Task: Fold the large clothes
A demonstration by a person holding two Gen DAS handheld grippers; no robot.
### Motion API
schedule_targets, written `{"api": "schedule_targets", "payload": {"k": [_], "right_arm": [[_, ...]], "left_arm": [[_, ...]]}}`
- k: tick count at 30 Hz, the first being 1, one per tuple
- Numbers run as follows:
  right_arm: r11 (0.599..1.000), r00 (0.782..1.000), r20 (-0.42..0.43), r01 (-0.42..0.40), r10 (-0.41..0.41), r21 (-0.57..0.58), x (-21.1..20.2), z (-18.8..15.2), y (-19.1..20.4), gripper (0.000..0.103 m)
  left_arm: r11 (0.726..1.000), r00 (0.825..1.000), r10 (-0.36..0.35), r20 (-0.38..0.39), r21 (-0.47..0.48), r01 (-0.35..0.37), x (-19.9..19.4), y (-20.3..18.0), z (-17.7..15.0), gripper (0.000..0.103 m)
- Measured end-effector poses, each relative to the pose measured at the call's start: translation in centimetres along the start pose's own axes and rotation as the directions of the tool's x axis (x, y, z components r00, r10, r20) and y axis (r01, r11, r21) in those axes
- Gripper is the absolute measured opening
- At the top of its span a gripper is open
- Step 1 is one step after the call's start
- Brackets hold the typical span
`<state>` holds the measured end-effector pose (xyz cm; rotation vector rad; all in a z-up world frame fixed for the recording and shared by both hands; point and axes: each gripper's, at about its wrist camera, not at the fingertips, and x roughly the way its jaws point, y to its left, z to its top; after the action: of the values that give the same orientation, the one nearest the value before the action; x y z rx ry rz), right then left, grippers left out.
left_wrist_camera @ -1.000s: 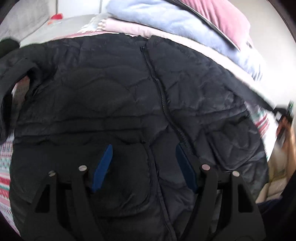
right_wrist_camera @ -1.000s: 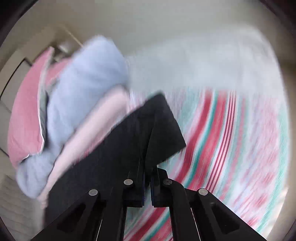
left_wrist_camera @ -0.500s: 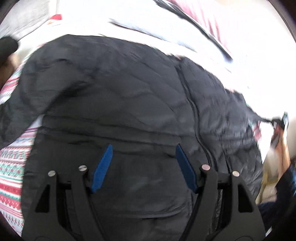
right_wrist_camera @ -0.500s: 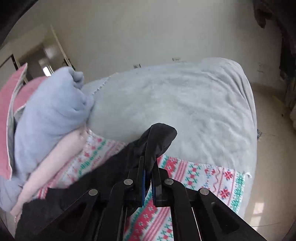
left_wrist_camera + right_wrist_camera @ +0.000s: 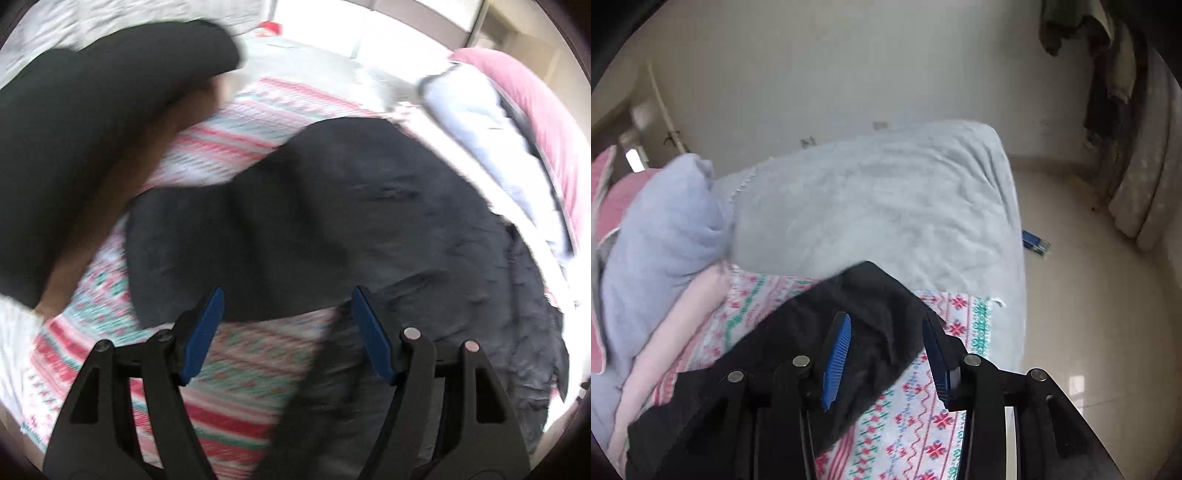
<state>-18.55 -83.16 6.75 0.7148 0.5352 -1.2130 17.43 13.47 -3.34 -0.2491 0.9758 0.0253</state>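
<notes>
A black quilted jacket (image 5: 369,221) lies spread on a patterned red, white and green blanket (image 5: 229,369) on a bed. My left gripper (image 5: 288,310) is open and empty, above the jacket's near sleeve edge. In the right wrist view the jacket's sleeve (image 5: 864,317) lies loose on the blanket (image 5: 923,413). My right gripper (image 5: 886,332) is open, its blue fingers either side of the sleeve end, not clamping it.
A stack of folded bedding, light blue (image 5: 661,236), pale pink and pink, lies by the jacket. A grey bedspread (image 5: 886,199) covers the far bed. A person's black-sleeved arm (image 5: 74,129) is at the left. The floor (image 5: 1089,295) lies right of the bed.
My right gripper, shut on the sleeve before, has opened and let the sleeve drop on the blanket. My left gripper view swung left, over the sleeve and blanket.
</notes>
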Motion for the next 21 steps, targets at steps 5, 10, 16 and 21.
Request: {"api": "schedule_targets", "payload": {"k": [5, 10, 16, 21], "right_arm": [[0.956, 0.984, -0.079, -0.175, 0.161, -0.235, -2.1, -2.5, 5.4, 0.046], [0.814, 0.96, -0.168, -0.279, 0.223, -0.51, -4.1, -7.6, 11.6, 0.057], [0.679, 0.96, -0.209, -0.28, 0.186, -0.679, -4.1, -12.8, 16.1, 0.058], [0.679, 0.941, -0.282, -0.332, 0.188, -0.654, -2.0, -13.4, 15.7, 0.058]], "left_arm": [[0.994, 0.994, 0.102, -0.033, -0.042, -0.103, 0.8, 2.9, -0.9, 0.072], [0.964, 0.965, 0.259, -0.042, -0.049, -0.261, 3.0, 4.4, 0.9, 0.073], [0.946, 0.944, 0.325, -0.055, 0.016, -0.325, 6.5, 3.0, 1.4, 0.071], [0.972, 0.972, 0.234, 0.0, 0.027, -0.234, 5.2, 1.8, 1.6, 0.008]]}}
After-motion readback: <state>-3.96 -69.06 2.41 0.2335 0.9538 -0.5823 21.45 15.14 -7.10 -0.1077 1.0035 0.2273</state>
